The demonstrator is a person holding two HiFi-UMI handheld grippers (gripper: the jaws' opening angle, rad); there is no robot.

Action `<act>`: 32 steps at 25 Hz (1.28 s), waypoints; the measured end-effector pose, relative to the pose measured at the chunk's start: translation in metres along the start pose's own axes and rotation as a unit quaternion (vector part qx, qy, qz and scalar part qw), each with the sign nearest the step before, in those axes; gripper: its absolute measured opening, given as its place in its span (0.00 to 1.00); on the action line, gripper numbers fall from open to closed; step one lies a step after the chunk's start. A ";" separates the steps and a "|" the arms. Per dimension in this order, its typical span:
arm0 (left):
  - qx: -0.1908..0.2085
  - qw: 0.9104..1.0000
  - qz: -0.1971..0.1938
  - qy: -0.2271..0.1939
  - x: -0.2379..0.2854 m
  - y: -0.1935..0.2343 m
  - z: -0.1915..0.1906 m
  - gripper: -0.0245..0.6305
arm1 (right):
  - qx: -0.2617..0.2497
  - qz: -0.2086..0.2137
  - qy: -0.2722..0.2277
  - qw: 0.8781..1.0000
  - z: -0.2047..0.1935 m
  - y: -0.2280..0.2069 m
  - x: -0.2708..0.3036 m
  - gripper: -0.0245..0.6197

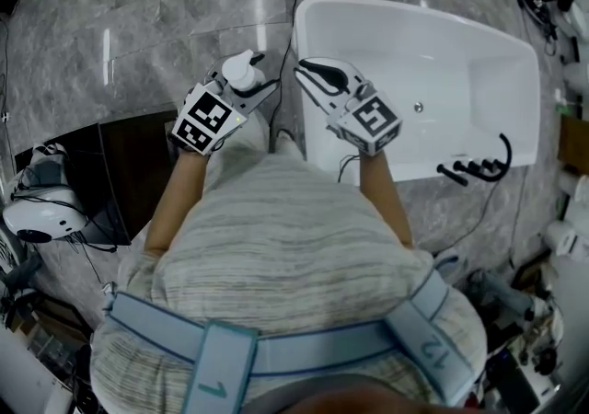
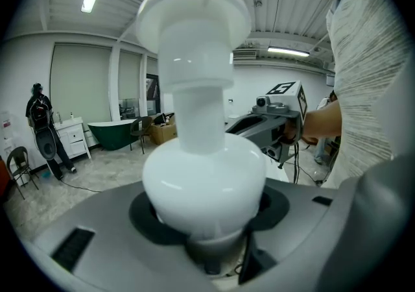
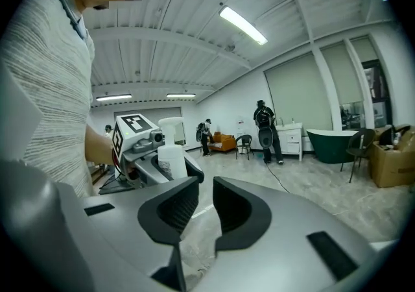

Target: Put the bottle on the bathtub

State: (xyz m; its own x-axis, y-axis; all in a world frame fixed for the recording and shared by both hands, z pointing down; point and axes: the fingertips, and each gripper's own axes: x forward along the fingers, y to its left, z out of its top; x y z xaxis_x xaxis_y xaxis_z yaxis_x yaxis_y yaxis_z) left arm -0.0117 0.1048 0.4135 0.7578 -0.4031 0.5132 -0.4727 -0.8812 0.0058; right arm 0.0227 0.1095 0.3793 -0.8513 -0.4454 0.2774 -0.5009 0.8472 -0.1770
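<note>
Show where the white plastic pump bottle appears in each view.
Head view: white plastic pump bottle upper centre-left, in the left gripper.
Left gripper view: bottle centre, between the jaws.
Right gripper view: bottle centre-left, small, beyond the jaws.
Shared landmark: the person's pale striped shirt.

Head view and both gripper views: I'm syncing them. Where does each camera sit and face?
Head view: on the person's head, looking steeply down at the left gripper holding the bottle, the right gripper, the white bathtub; forearms and shirt show.
Left gripper view: on the left gripper, looking along its jaws at the clamped bottle; right forearm and shirt show.
Right gripper view: on the right gripper, looking along its parted, empty jaws; left hand and shirt show.
Shared: each gripper view shows the other gripper and a dark green tub.
</note>
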 end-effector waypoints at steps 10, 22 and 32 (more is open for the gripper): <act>0.060 0.996 -0.069 0.009 0.018 0.095 -0.015 0.38 | -0.136 0.064 -0.025 0.988 0.099 -0.015 0.080 0.28; 0.164 0.961 -0.217 0.045 0.000 0.179 -0.055 0.38 | -0.249 0.137 0.153 0.947 0.114 -0.017 0.233 0.28; 0.175 0.947 -0.264 0.057 -0.006 0.192 -0.075 0.38 | -0.235 0.145 0.184 0.943 0.101 -0.022 0.264 0.28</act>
State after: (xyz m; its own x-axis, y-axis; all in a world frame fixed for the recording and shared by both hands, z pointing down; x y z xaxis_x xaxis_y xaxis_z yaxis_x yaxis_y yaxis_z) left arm -0.1413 -0.0436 0.4761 0.7842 0.1280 0.6072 0.1519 -0.9883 0.0122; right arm -0.2071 -0.0558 0.3611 -0.7865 -0.1183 0.6062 -0.0581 0.9913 0.1181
